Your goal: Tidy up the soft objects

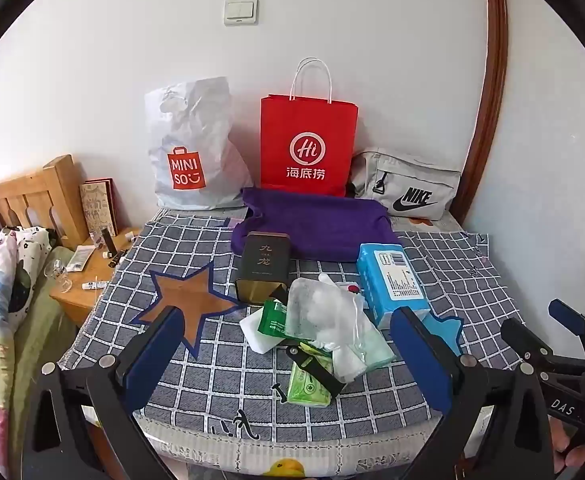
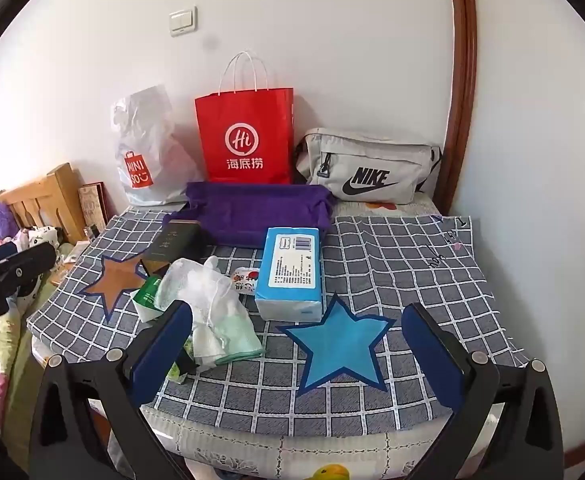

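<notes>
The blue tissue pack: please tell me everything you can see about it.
The blue tissue pack is a soft rectangular block in shiny plastic wrap, with a white label of small print and a barcode on top. It looks sealed. It lies flat on the checked cloth, its far end against the purple cloth, its near end by the blue star. No gripper touches it.

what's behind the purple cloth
Against the wall stand a white Miniso bag, a red paper bag and a grey Nike pouch. The cloth hides the red bag's base.
</notes>
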`<state>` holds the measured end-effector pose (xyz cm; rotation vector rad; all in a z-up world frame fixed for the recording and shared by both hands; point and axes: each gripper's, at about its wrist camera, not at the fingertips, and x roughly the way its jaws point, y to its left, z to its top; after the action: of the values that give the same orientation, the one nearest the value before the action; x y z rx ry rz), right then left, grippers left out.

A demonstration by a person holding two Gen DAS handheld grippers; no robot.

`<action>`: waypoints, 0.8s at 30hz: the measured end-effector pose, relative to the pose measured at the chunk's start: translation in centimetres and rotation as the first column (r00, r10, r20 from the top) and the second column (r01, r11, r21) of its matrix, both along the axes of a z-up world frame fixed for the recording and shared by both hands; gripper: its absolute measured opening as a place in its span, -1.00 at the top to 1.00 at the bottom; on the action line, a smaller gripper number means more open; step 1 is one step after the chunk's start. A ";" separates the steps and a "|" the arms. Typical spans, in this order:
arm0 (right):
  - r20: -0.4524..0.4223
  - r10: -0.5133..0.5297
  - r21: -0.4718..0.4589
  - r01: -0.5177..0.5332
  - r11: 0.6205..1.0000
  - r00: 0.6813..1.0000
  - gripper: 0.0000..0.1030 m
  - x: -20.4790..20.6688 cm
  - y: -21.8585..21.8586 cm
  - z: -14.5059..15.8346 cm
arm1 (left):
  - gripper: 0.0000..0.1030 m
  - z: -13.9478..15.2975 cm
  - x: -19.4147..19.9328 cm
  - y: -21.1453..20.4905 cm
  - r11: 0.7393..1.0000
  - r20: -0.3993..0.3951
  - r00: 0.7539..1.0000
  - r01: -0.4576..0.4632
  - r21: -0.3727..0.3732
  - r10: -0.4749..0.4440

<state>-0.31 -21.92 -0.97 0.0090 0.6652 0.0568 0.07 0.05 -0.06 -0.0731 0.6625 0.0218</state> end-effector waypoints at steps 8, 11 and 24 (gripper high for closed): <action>-0.004 0.016 -0.022 -0.016 1.000 1.000 -1.00 -0.6 0.8 0.6 | -1.00 0.0 0.5 0.5 1.000 -0.014 1.000 -0.004 -0.012 0.004; 0.003 0.019 -0.020 -0.019 1.000 1.000 -1.00 -0.9 1.0 0.7 | -1.00 0.5 -0.8 -0.1 1.000 0.007 1.000 0.000 0.012 0.000; 0.013 0.022 -0.002 -0.022 1.000 1.000 -1.00 -1.2 0.9 0.9 | -1.00 0.6 -1.1 0.0 1.000 0.005 1.000 -0.002 0.013 0.002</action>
<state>-1.55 -21.03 -0.09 -0.0009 0.6519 0.0775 -1.01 0.07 0.59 -0.0612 0.6568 0.0274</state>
